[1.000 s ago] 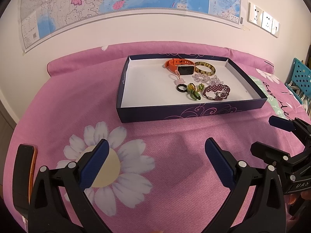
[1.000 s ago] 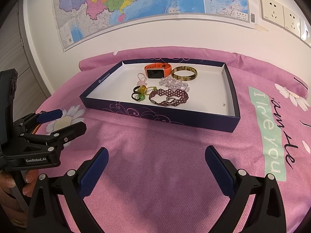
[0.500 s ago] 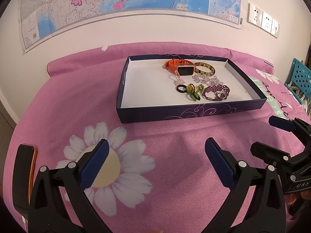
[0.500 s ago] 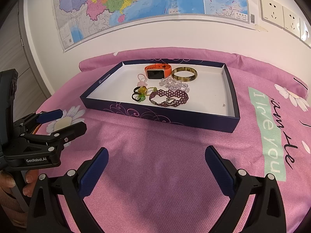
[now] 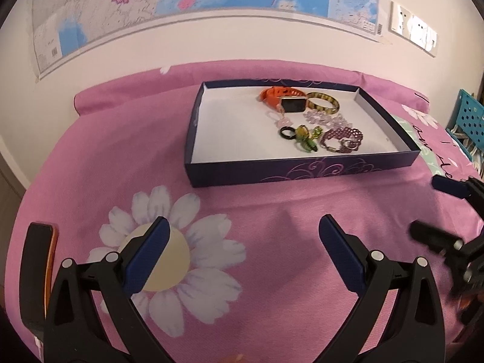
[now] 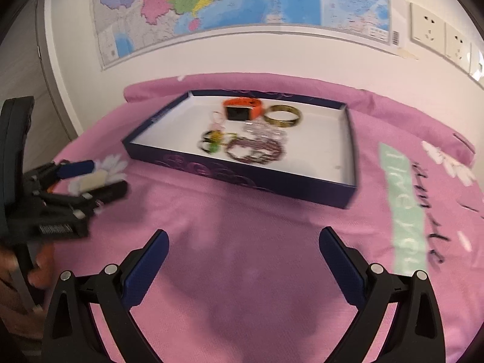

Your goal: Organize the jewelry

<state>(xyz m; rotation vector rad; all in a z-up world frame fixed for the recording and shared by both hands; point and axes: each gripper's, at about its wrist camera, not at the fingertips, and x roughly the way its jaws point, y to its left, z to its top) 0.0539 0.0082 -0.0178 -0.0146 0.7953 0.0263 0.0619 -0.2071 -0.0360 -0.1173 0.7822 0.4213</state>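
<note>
A dark blue tray [image 5: 302,171] [image 6: 242,178] with a white floor lies on the pink sheet. Inside it sit an orange smartwatch [image 5: 284,98] [image 6: 242,110], a gold bangle [image 5: 323,106] [image 6: 282,116], a clear bead bracelet [image 5: 325,118], a maroon beaded bracelet [image 5: 341,139] [image 6: 257,149], a black ring [image 5: 287,133] and a green charm [image 5: 308,140]. My left gripper [image 5: 244,251] hovers open over the sheet, short of the tray, holding nothing. My right gripper [image 6: 244,257] is open too, equally short of the tray.
The pink flowered sheet [image 5: 121,157] covers the whole surface. A map [image 5: 181,3] and wall sockets [image 6: 438,36] hang on the wall behind. A teal perforated bin [image 5: 470,121] stands at the far right. A hand [image 6: 18,272] holds the left gripper's handle.
The right gripper has swung left and slightly forward, blurring its view; the tray now sits more to its centre. The left gripper has barely moved. Both stay open.
</note>
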